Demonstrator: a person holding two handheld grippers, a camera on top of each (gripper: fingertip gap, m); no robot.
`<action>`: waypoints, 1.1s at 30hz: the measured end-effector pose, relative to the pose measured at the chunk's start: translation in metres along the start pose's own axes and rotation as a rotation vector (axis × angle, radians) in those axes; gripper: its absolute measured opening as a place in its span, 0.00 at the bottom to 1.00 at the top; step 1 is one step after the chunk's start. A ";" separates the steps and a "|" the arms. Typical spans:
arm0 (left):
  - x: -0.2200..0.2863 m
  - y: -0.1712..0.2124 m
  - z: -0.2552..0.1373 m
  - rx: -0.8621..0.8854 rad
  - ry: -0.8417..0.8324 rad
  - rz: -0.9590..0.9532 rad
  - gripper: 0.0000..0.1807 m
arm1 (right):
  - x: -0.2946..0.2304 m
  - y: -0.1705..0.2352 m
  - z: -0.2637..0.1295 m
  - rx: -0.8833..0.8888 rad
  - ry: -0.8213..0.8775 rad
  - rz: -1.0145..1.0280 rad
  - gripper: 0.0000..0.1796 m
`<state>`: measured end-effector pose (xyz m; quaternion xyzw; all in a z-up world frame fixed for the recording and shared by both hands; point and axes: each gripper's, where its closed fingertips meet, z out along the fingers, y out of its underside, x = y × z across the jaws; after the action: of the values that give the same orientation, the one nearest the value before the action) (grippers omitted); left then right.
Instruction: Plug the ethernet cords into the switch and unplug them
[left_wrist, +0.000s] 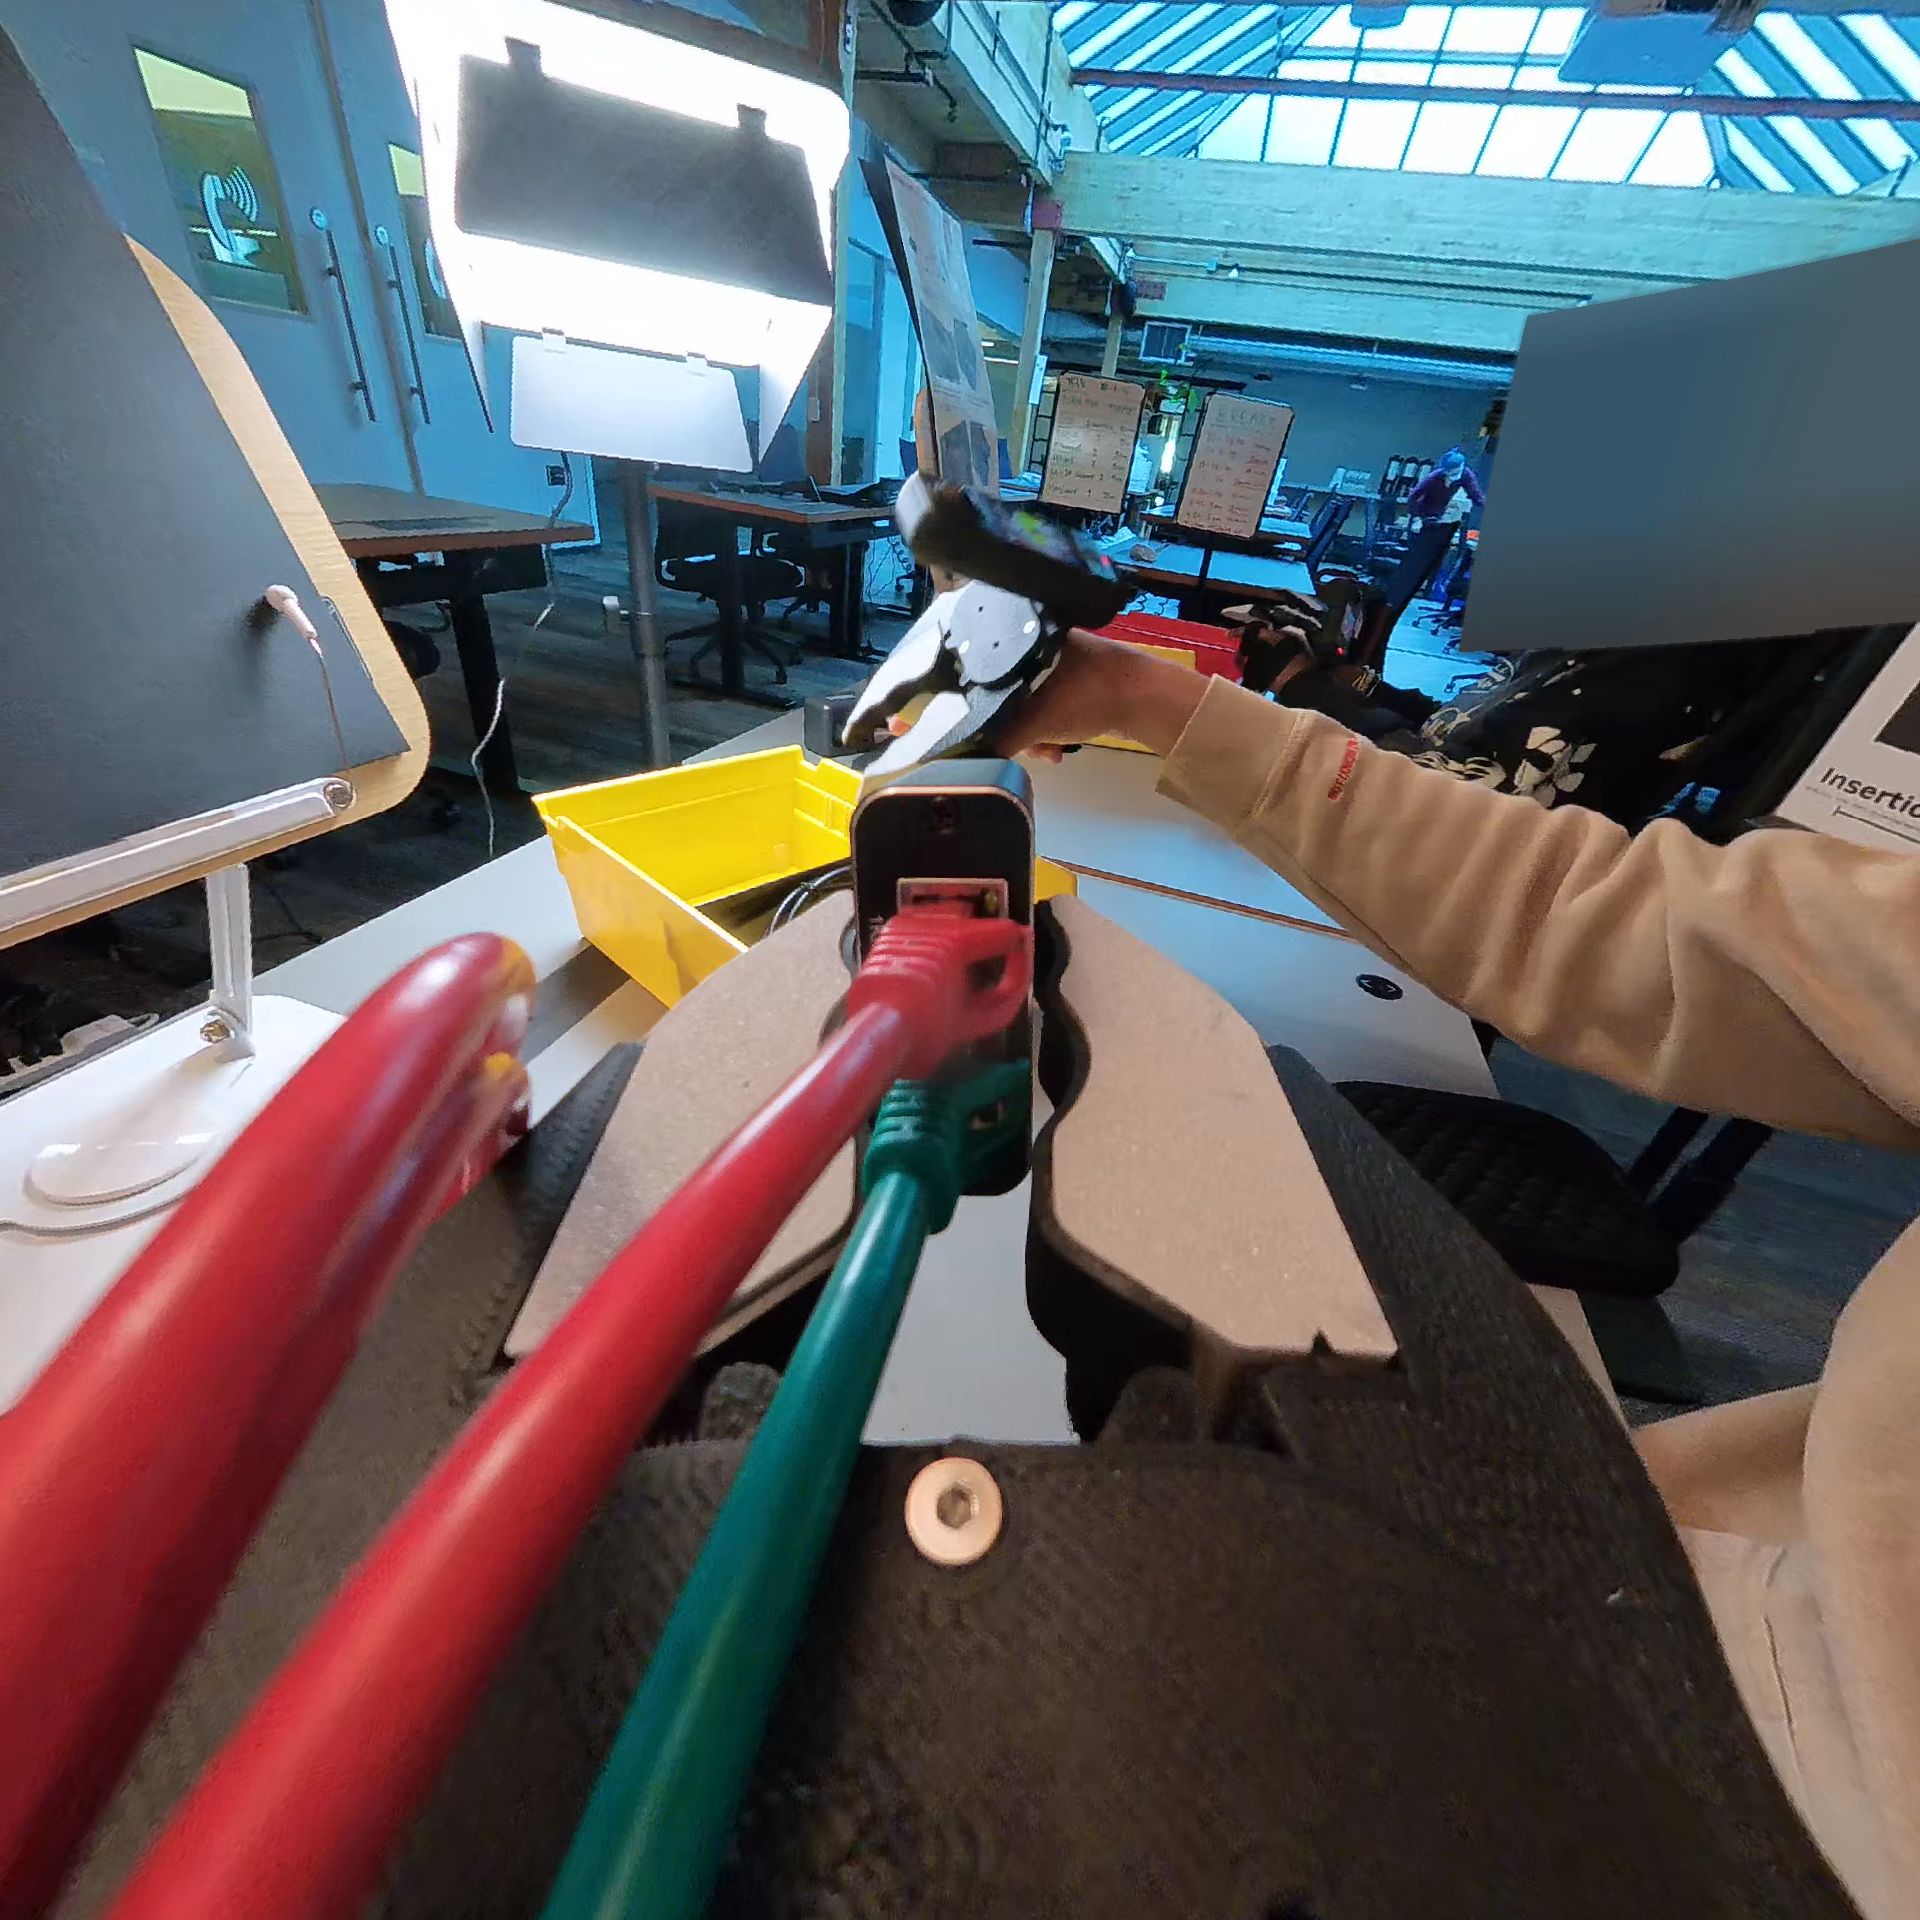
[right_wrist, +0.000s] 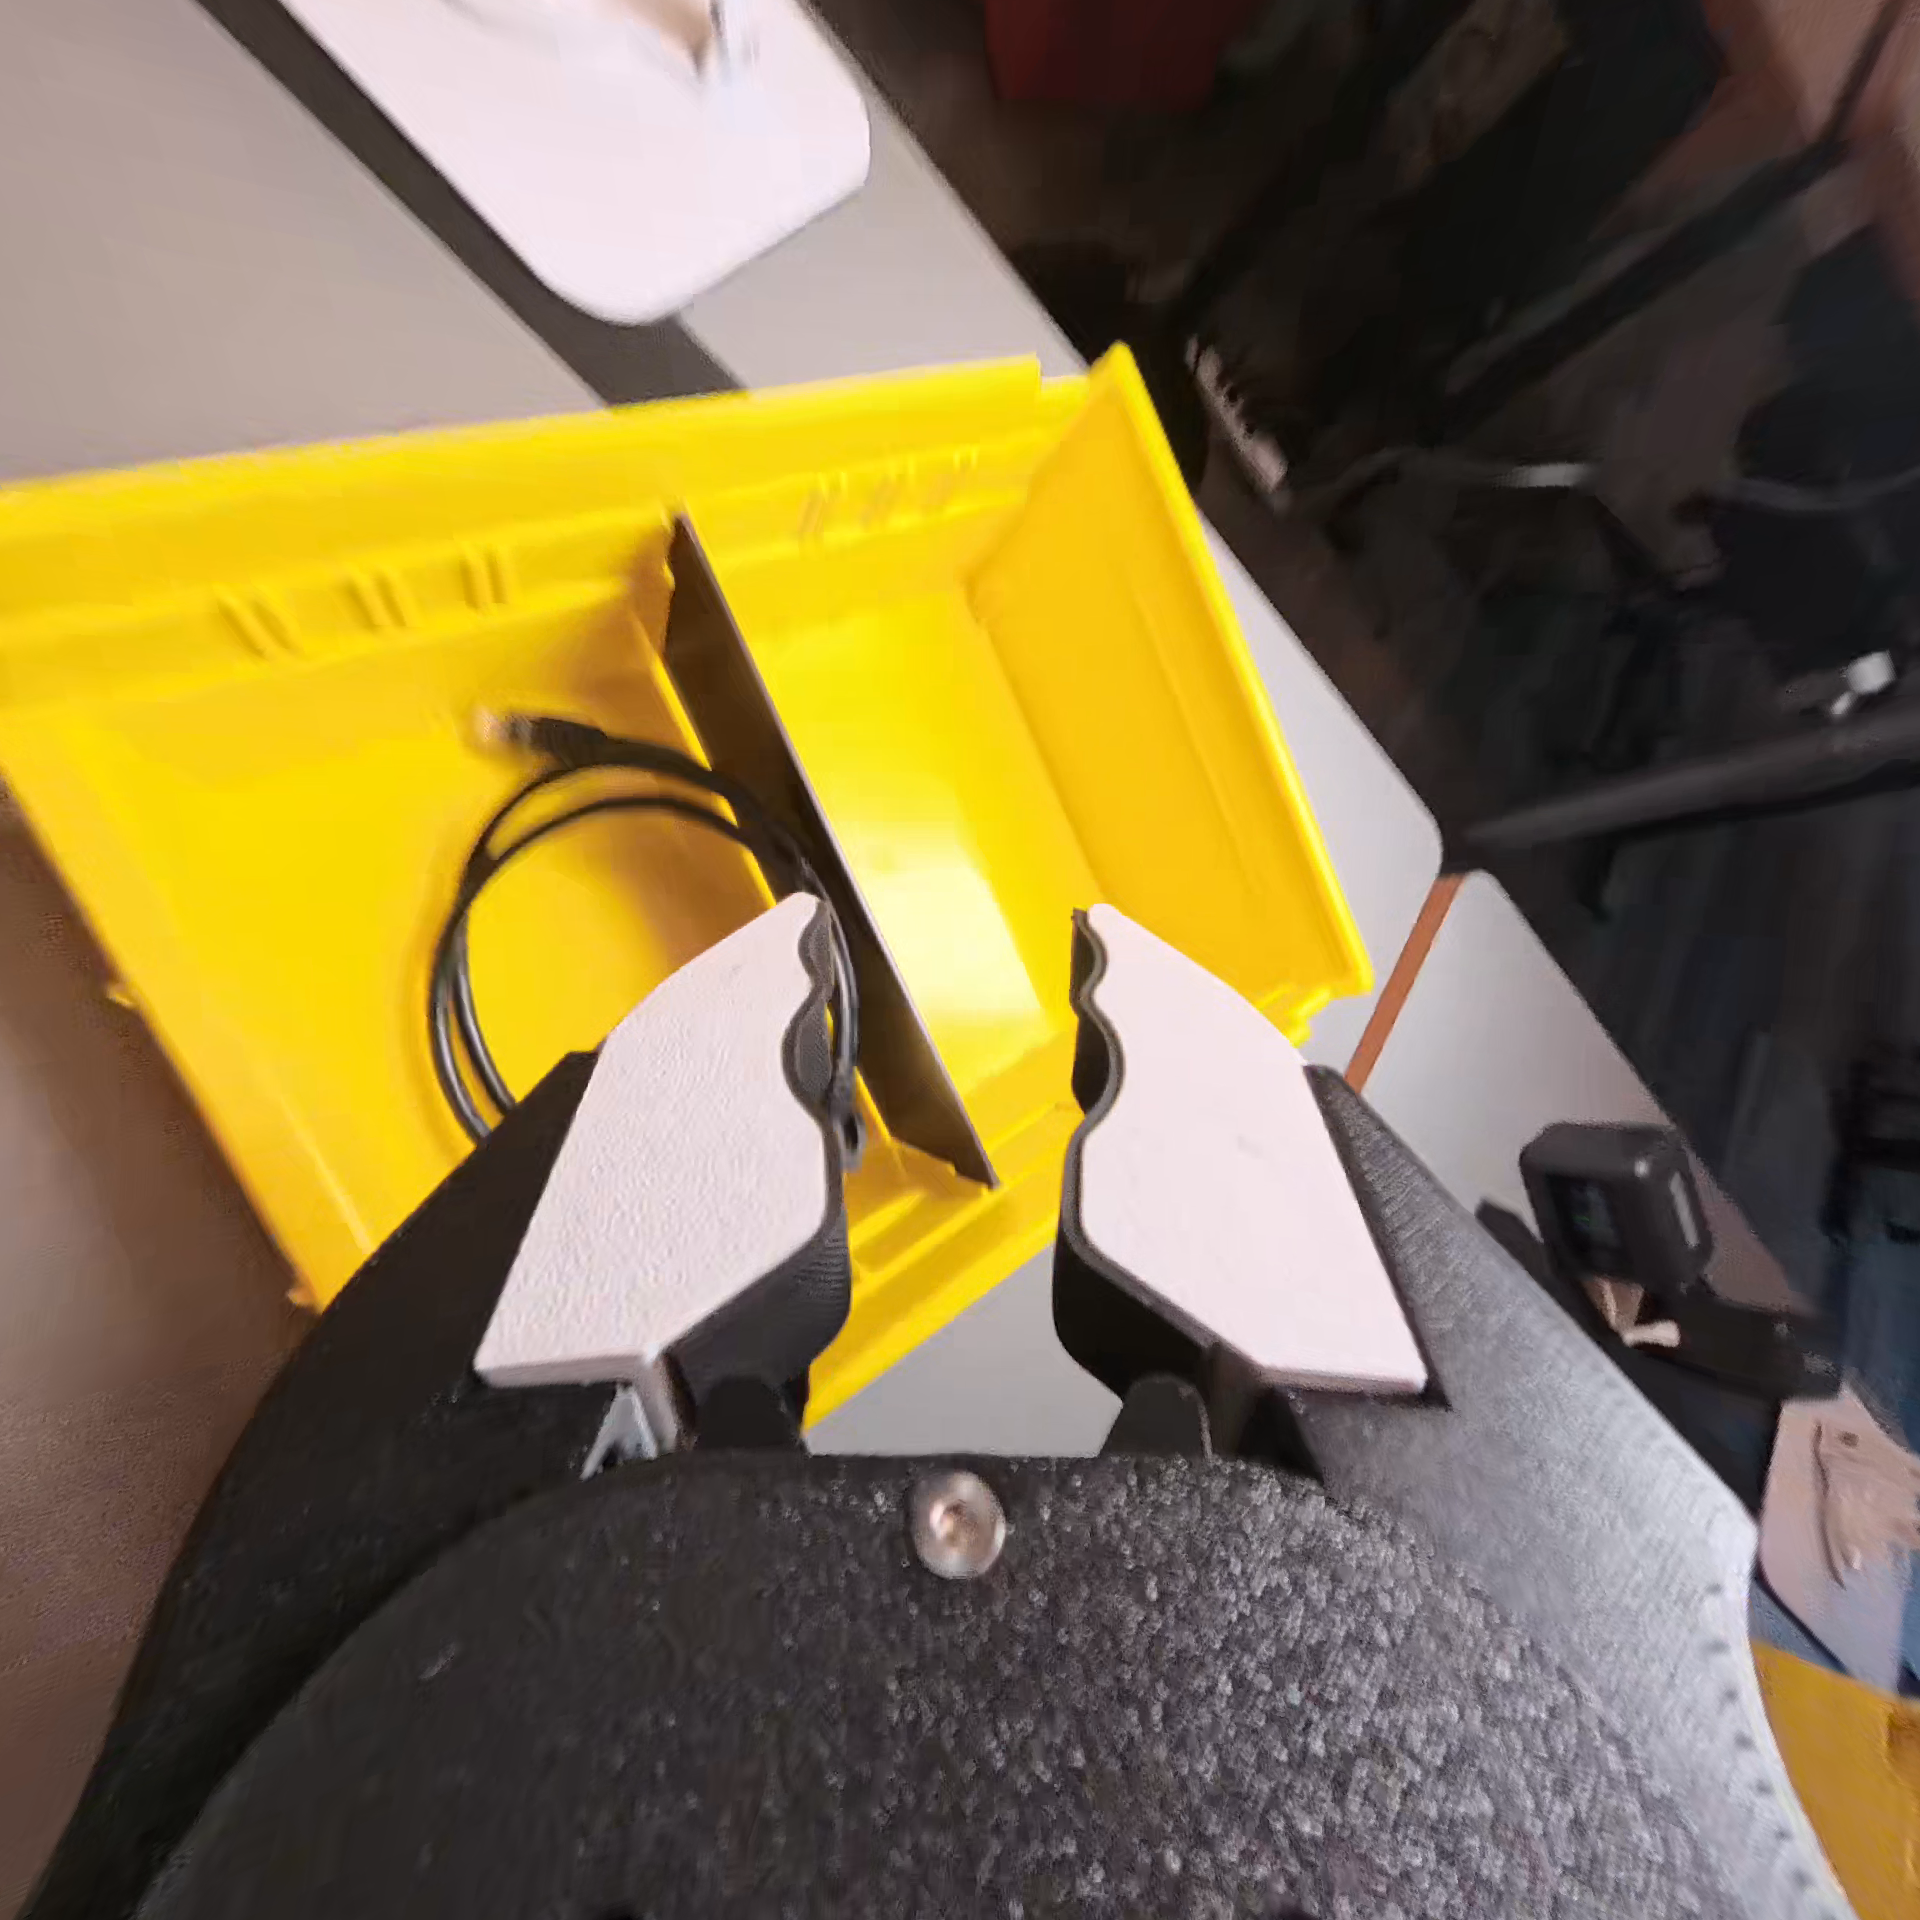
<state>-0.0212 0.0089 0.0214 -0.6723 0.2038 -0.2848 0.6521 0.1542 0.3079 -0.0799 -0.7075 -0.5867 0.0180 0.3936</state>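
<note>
The switch (left_wrist: 940, 977) is clamped upright between the fingers of the left hand-held gripper (left_wrist: 940, 1049), with a red cord (left_wrist: 582, 1351) and a green cord (left_wrist: 790, 1455) seated in its ports and an empty port left above the red plug; a second red cord (left_wrist: 260, 1299) is seen to the left of that hand-held gripper, and where it ends cannot be told. From here, the switch could be twisted or dragged out of the grip if a plug is pulled without its latch being pressed, since the body is held only by its narrow sides. The stiff cords running back over the left hand-held gripper could also lever the switch sideways as they are moved. A plug aimed at the empty port could be jammed or its clip bent if it is offered at a slant. The right hand-held gripper (right_wrist: 951, 1049) is held well open and nothing is carried or touched by it; it hangs above a yellow bin (right_wrist: 1049, 447) standing on the surface (right_wrist: 156, 260). A coiled black cord (right_wrist: 582, 821) is lying in the bin compartment under the left finger, beside the divider (right_wrist: 810, 862), and could be snagged or only half caught if the fingers are closed on a loose loop instead of the plug.
</note>
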 end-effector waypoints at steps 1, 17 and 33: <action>-0.001 0.000 0.000 0.001 0.003 -0.006 0.16 | -0.007 -0.018 -0.011 0.084 -0.004 0.003 0.24; 0.031 0.080 0.013 -0.466 0.155 0.093 0.15 | -0.283 -0.185 -0.156 0.768 -0.740 -0.158 0.23; 0.040 0.142 0.016 -0.737 0.214 0.175 0.15 | -0.321 -0.170 -0.131 0.670 -0.873 -0.207 0.03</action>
<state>0.0326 -0.0142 -0.1143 -0.8080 0.4157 -0.2044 0.3641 -0.0206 -0.0332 -0.0319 -0.4093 -0.7239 0.4558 0.3172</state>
